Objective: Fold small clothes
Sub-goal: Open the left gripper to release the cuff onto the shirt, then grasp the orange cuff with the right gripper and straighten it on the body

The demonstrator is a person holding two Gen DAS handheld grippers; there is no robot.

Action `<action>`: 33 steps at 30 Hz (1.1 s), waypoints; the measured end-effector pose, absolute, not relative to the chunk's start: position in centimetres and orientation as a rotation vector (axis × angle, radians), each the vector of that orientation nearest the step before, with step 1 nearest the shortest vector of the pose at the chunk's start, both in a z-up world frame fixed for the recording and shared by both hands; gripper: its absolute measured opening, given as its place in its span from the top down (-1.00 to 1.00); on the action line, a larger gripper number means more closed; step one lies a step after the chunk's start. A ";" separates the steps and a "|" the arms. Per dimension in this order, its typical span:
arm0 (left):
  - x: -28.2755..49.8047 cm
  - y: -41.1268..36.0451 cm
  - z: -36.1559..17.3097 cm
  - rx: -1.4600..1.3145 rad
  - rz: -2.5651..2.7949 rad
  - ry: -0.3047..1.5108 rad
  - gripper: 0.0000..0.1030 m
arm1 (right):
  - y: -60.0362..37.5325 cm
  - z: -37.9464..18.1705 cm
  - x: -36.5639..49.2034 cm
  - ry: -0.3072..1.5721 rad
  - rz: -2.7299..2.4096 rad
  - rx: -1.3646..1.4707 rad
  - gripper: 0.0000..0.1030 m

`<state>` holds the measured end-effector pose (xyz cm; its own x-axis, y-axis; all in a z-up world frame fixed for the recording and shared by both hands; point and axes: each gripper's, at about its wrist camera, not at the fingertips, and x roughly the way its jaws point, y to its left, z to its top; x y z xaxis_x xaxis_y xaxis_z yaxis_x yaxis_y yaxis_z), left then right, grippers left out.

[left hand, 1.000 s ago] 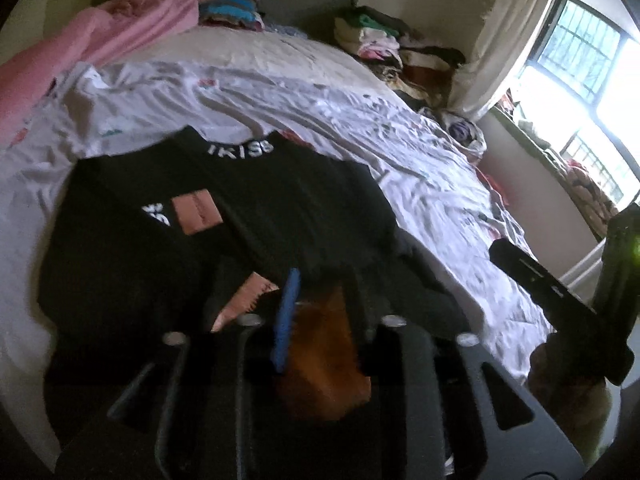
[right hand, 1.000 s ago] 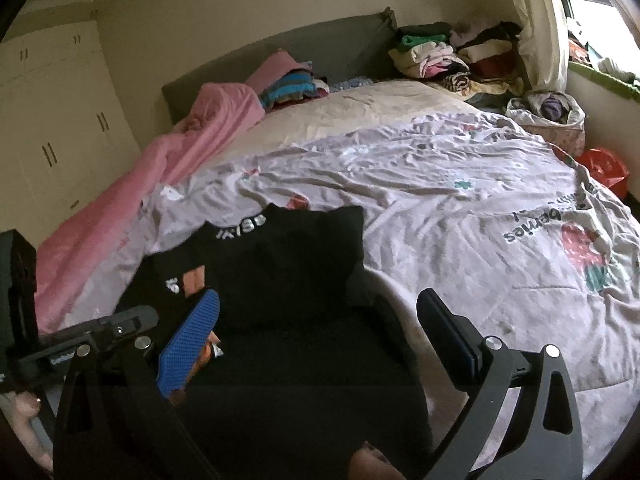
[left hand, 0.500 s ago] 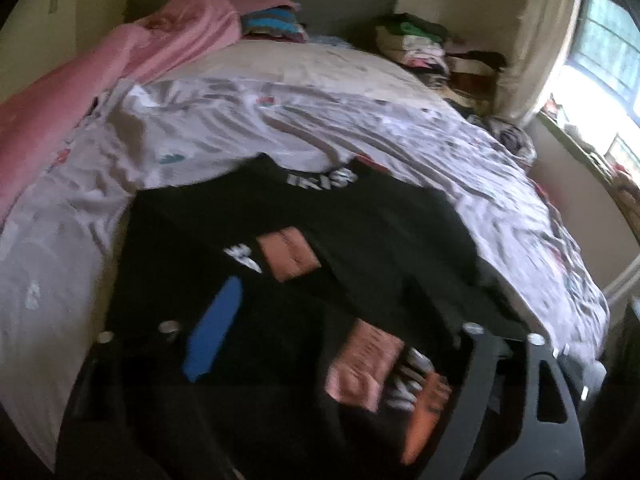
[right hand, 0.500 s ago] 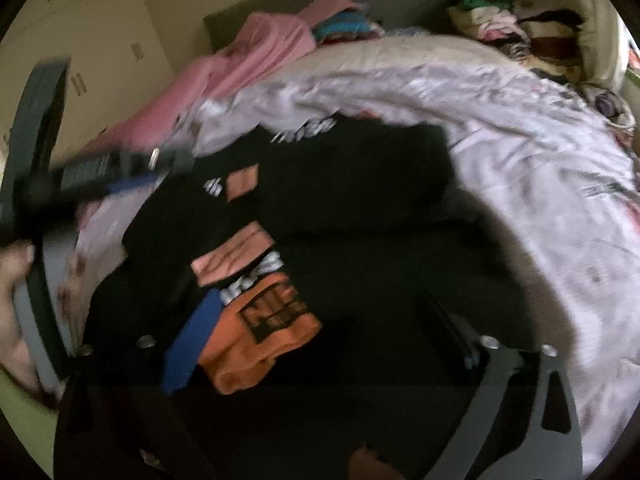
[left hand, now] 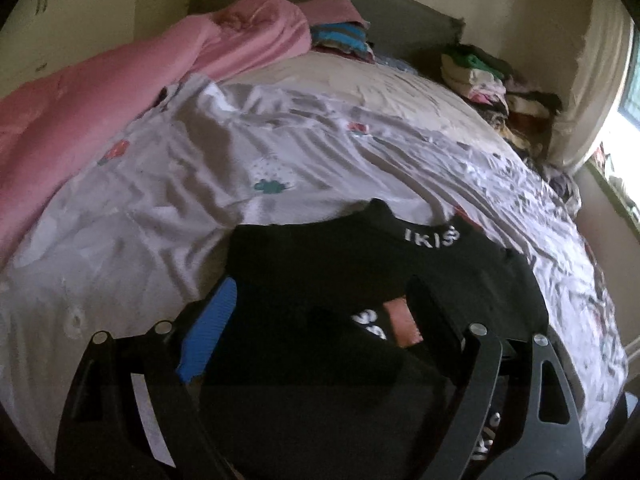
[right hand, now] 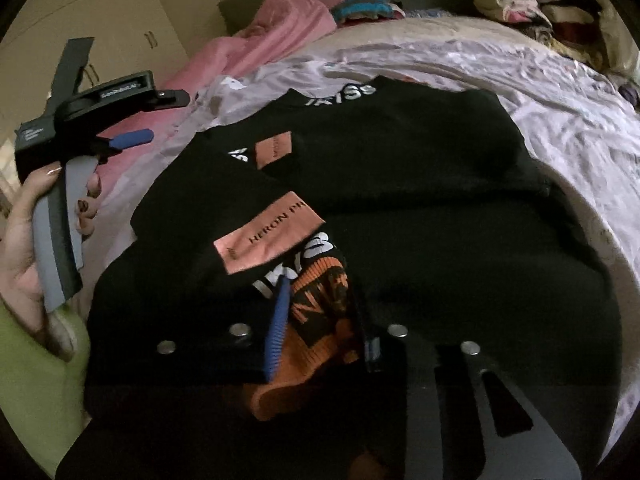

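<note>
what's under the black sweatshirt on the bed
The black sweatshirt lies on a pale printed bedsheet, which shows around its collar and sides. Whatever lies directly beneath the fabric is covered. Its orange cuff sits between the right tongs.

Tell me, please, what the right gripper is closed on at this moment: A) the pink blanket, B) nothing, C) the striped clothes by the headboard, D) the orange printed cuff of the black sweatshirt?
D: in the right wrist view the right gripper pinches the orange printed cuff of the black sweatshirt, its blue pad pressed against the knit.
</note>
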<state>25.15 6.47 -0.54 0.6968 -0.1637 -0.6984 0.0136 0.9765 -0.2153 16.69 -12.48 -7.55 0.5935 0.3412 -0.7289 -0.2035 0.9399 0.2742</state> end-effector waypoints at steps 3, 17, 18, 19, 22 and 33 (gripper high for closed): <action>25.1 8.0 -0.8 -0.232 -0.075 0.784 -0.54 | -12.4 -6.5 16.7 0.837 0.351 0.168 0.71; 25.3 12.3 -1.4 -0.324 -0.065 0.733 -0.54 | -11.6 5.3 20.1 0.514 0.389 -0.122 0.76; 25.5 12.1 -1.5 -0.316 -0.079 0.735 -0.54 | -11.6 5.7 20.6 0.509 0.377 -0.139 0.76; 25.5 11.8 -1.6 -0.306 -0.083 0.741 -0.54 | -11.7 5.9 21.2 0.508 0.363 -0.153 0.76; 25.5 11.0 -1.6 -0.286 -0.106 0.739 -0.54 | -12.3 5.8 22.7 0.523 0.323 -0.183 0.76; 25.0 5.6 -3.3 -0.163 -0.248 0.800 -0.53 | -14.8 1.3 24.8 0.630 0.196 -0.170 0.76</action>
<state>25.05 5.58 -3.26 0.6698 -0.2805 -0.6875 0.1579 0.9585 -0.2373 24.85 -14.79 1.29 0.7908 0.1297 -0.5981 -0.2326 0.9676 -0.0978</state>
